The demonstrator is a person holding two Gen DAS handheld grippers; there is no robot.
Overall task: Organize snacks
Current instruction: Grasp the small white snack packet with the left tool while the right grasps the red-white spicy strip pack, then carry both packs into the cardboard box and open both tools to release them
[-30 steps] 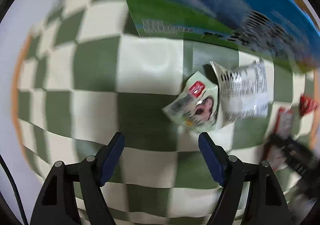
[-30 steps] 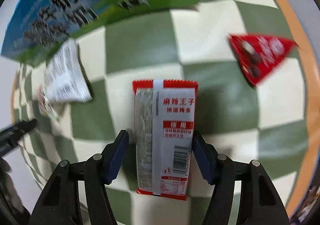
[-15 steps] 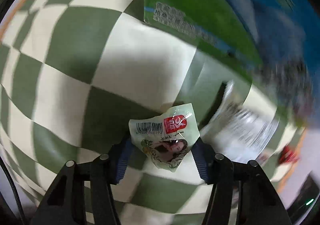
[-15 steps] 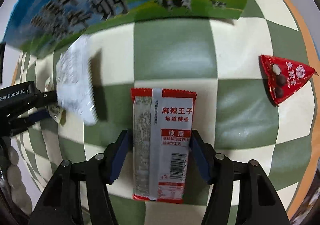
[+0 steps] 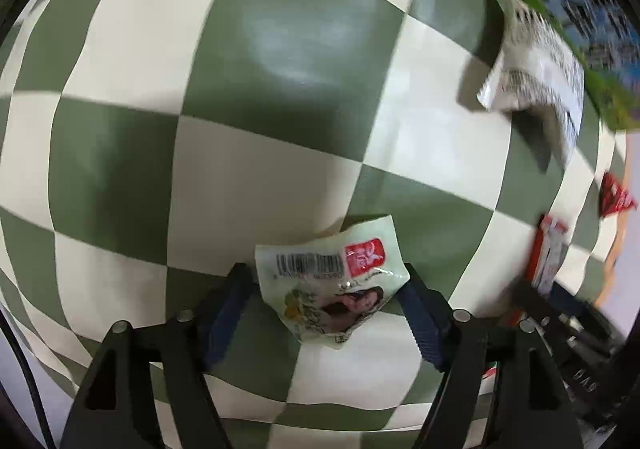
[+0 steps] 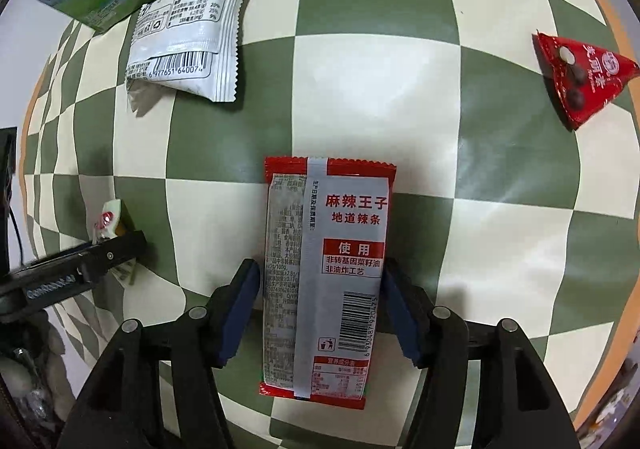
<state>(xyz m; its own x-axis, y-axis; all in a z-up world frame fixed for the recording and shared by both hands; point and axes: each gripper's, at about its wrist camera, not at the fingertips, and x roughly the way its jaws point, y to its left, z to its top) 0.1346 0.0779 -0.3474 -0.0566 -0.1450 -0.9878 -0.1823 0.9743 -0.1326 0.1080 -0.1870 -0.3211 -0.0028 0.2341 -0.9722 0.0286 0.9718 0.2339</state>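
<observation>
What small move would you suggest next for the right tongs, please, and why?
Probably squeeze the right tongs a little tighter before lifting. Their jaws have just been opening slightly, and the pads only just meet the long edges of the red spicy-strip packet, which sits between them over the checkered cloth.

Your left gripper (image 5: pixel 326 299) and right gripper (image 6: pixel 316 305) look alike: black plastic arms shaped like clamps, each ending in dark blue pads (image 6: pixel 236 309), with round silver screws (image 6: pixel 196 312) at the pivots. A thin black cable (image 5: pixel 28 377) runs past your left gripper, whose side carries small white lettering.
</observation>
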